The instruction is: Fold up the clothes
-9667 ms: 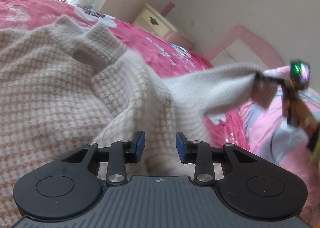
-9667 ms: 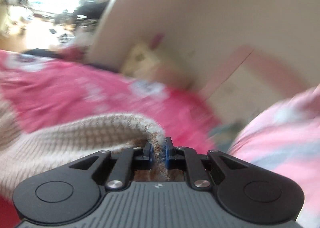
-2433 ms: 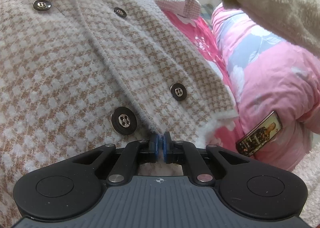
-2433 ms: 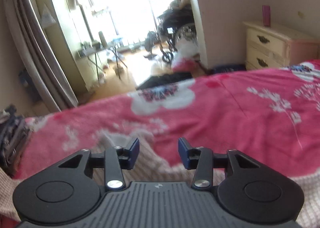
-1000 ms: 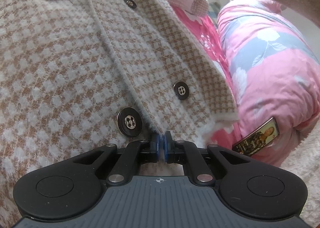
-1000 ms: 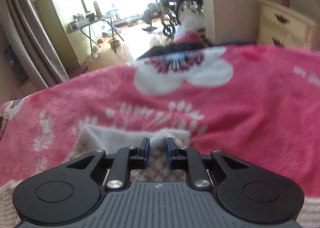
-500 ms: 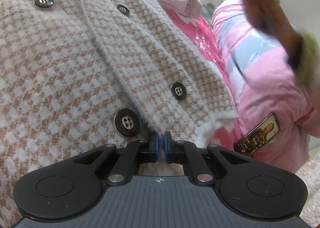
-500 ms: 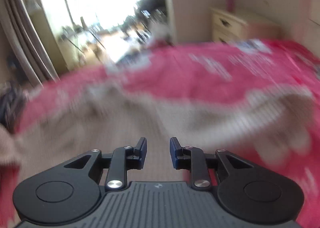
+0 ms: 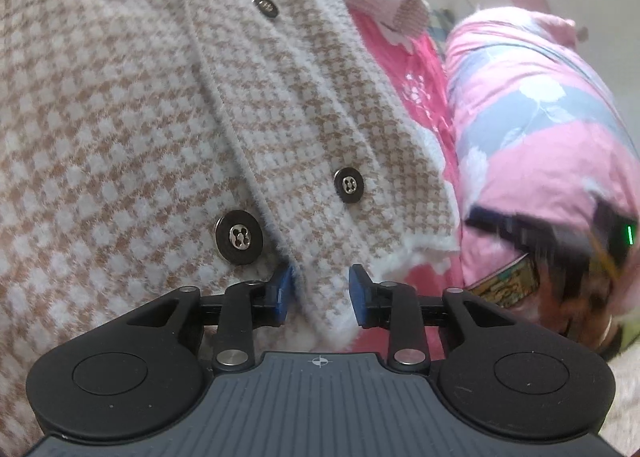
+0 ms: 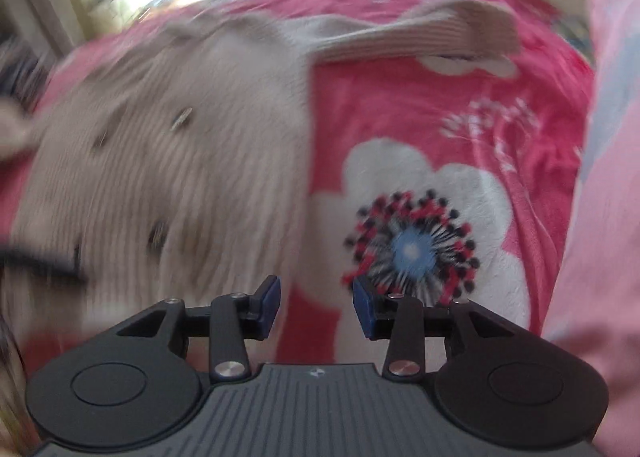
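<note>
A beige-and-white houndstooth cardigan [image 9: 120,129] with dark round buttons [image 9: 239,237] lies spread on a pink floral bedspread [image 10: 400,161]. My left gripper [image 9: 320,291] is open at the cardigan's bottom hem, the front button band lying between its blue pads without being pinched. In the blurred right wrist view the cardigan [image 10: 192,161] fills the left half, one sleeve cuff [image 10: 452,33] stretched out to the upper right. My right gripper [image 10: 316,299] hovers open over the bedspread just right of the cardigan's edge, holding nothing.
A pink and grey-blue floral quilt [image 9: 540,117] is bunched at the right of the bed. The other gripper and a hand [image 9: 576,265] show blurred at the right of the left wrist view, near a small printed card [image 9: 508,285]. A bright doorway lies far back.
My left gripper has opened and let go of the cardigan's button band. My right gripper has swung fast from the far collar side down to the cardigan's near right edge, staying open.
</note>
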The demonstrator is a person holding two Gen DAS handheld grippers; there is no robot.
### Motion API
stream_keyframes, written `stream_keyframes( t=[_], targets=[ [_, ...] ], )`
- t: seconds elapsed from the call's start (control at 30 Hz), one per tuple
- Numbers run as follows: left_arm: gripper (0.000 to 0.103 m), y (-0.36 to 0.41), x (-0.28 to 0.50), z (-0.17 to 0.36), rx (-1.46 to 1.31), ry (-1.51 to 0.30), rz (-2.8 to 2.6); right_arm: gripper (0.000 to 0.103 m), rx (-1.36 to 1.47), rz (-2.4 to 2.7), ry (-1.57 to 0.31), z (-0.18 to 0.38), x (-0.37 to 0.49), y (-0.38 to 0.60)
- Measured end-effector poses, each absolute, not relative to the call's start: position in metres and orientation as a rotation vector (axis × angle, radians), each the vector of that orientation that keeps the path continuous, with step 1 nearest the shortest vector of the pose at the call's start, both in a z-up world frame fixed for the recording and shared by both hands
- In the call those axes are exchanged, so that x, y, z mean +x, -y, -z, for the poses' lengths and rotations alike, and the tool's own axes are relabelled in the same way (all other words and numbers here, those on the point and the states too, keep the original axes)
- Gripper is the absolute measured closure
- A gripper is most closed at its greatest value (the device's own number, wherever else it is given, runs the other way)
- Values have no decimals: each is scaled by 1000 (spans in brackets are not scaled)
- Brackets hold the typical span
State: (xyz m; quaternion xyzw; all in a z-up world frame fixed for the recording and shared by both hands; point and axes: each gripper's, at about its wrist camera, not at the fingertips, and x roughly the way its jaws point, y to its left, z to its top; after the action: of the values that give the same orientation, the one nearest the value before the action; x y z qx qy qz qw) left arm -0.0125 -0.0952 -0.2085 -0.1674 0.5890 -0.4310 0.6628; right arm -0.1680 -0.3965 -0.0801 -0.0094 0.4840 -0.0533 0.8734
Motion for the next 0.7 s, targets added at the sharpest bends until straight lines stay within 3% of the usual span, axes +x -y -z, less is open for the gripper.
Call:
stream_keyframes(
  t=[0.1,0.13,0.3,0.37,0.43,0.5,0.7],
  targets=[
    [75,101,-12,210,-389,-1348,939,59,-186,50,-998,88,-186,369],
    [75,103,-12,211,-398,-1354,927,54,-241,30,-993,91,-192,360],
    [98,108,-15,206,-378,-1343,884,51,-454,-12,-1012,121,-201,336],
    [101,107,-17,203,-372,-1329,875,55,-511,-11,-1022,135,-200,331],
    [101,106,-19,200,-367,-1314,867,68,-496,18,-1001,137,-197,332],
    [102,104,-20,197,-371,-1303,867,74,-458,71,-968,133,-196,337],
    [102,96,-17,204,-329,-1320,873,75,-262,209,-1033,137,-190,376]
  ],
)
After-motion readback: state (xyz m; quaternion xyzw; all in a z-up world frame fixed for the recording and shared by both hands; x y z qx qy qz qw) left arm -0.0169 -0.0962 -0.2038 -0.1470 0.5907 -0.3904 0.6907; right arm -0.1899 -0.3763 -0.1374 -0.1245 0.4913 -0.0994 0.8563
